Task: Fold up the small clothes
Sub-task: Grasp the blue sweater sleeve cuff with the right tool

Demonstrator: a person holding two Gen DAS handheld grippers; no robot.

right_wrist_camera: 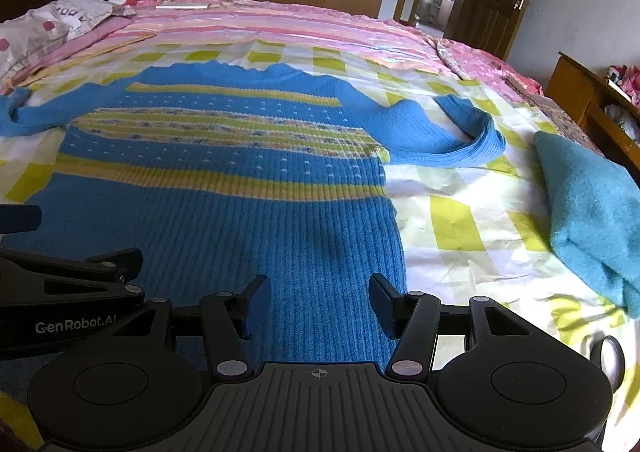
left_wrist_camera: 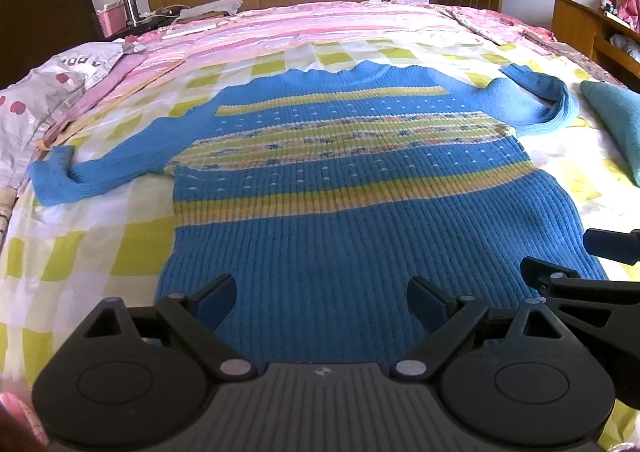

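Blue striped sweater (left_wrist_camera: 320, 180) lies flat and face up on the checked bedsheet (left_wrist_camera: 100, 236), hem toward you, neck toward the far side of the bed, both sleeves out to the sides. The sleeve on your right (right_wrist_camera: 460, 136) curls back on itself at the cuff; the one on your left (left_wrist_camera: 80, 180) runs out almost straight with its cuff bent up.

Your left gripper (left_wrist_camera: 322, 302) and right gripper (right_wrist_camera: 320, 304) both hover over the hem, side by side, jaws spread wide with nothing between them. Nothing looks folded yet, so I judge you are at the very start.

To do this step well, take the knit at its edges rather than mid-panel, since ribbed wool will likely stretch and bunch if you pinch the middle. Bring each sleeve across the chest first, flattening the curled right cuff as you go, then lift the hem at both corners together and carry it evenly toward the neck.

Keep clear of the folded teal garment (right_wrist_camera: 592, 212) lying well off to your right, so the sleeve does not drag onto it
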